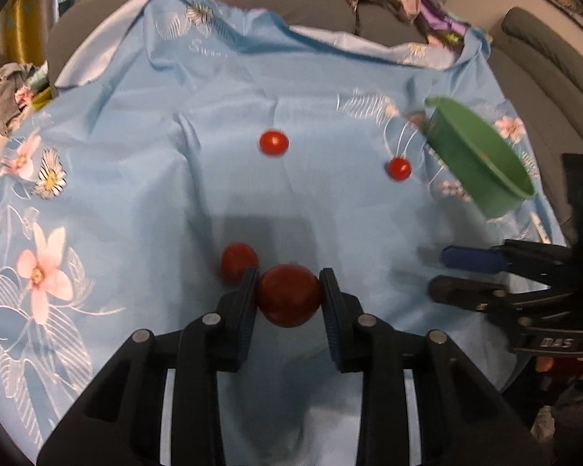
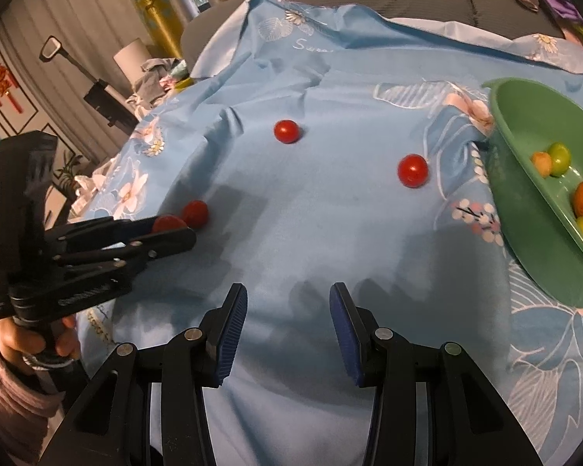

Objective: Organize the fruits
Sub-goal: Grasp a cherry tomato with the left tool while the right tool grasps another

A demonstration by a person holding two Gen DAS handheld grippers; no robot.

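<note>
While my right wrist view alone shows fruit inside the green bowl (image 2: pixel 524 209) on the blue floral cloth (image 2: pixel 311 233), my left gripper (image 1: pixel 289 291) pinches a red tomato (image 1: pixel 289 295); my right gripper (image 2: pixel 287 306) hangs spread, empty.

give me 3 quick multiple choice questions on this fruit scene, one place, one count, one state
1. Where is the green bowl?
A. right of the cloth
B. left of the cloth
C. on the floor

2. How many red tomatoes lie loose on the cloth?
A. one
B. three
C. six

3. The left tongs are:
A. wide open
B. shut on a tomato
C. shut on the bowl

Answers: 1 A, the bowl sits at the right edge in both views. 2 B, three lie loose, a fourth is held. 3 B, a red tomato sits clamped between the pads.
</note>
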